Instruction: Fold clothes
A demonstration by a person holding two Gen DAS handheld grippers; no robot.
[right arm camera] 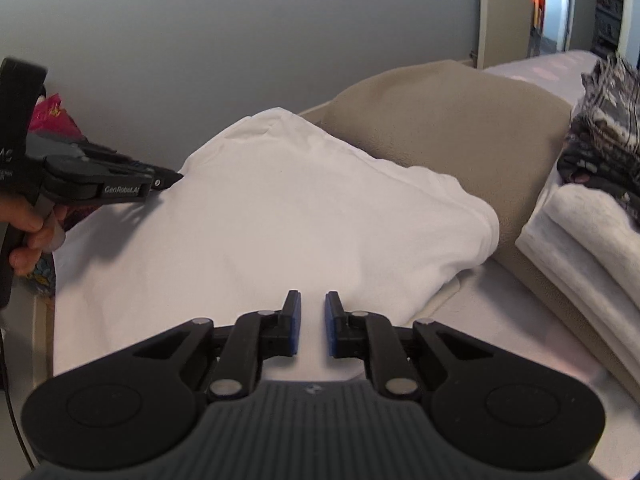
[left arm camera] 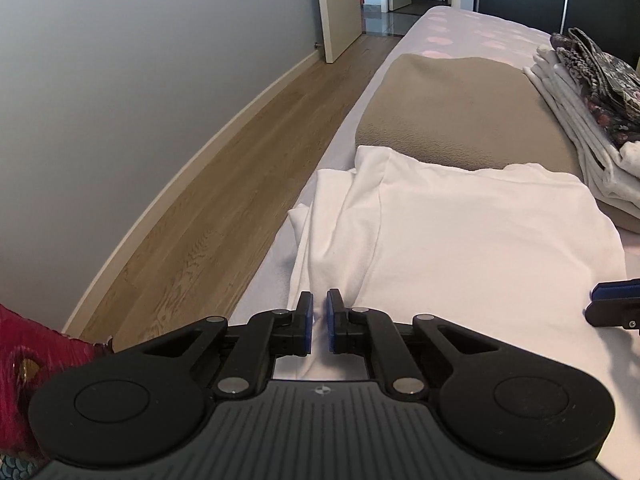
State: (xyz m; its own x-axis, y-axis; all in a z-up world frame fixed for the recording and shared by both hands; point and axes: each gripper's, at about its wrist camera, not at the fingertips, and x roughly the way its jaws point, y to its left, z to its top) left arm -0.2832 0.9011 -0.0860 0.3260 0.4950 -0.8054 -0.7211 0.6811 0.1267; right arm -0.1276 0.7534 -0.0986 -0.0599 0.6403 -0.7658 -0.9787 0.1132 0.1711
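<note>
Step in hand, as I judge it: pinching the near edge of the white garment (left arm camera: 460, 232) at two points, ready to carry that edge over for a fold.

Left gripper (left arm camera: 319, 320): fingers (left arm camera: 306, 322) nearly together, a ridge of white cloth running up between the blue pads; it looks clamped on the garment's near-left edge, where the fabric is bunched.

Right gripper (right arm camera: 313, 322): fingers (right arm camera: 294, 324) close but with a narrow gap, white cloth lying between and under them. Cannot tell from this view whether the pads actually press the fabric.

To do it well (judgement): confirm both pinches hold only the layers meant to travel, then lift the two corners together and evenly, so the edge stays taut between them. The bunched left side risks dragging a crease into the fold; smooth it first, or take the grip beyond the wrinkle.

Garment: plain white, soft, apparently already doubled once, roughly rectangular. Right part flat; left part rumpled, a flap spilling toward the bed's (left arm camera: 472, 28) left edge. It lies on the near part of the bed, its far edge touching a tan cushion (left arm camera: 452, 108). Far right: a stack of folded clothes (left arm camera: 576, 120), patterned pieces on top, white below.
</note>
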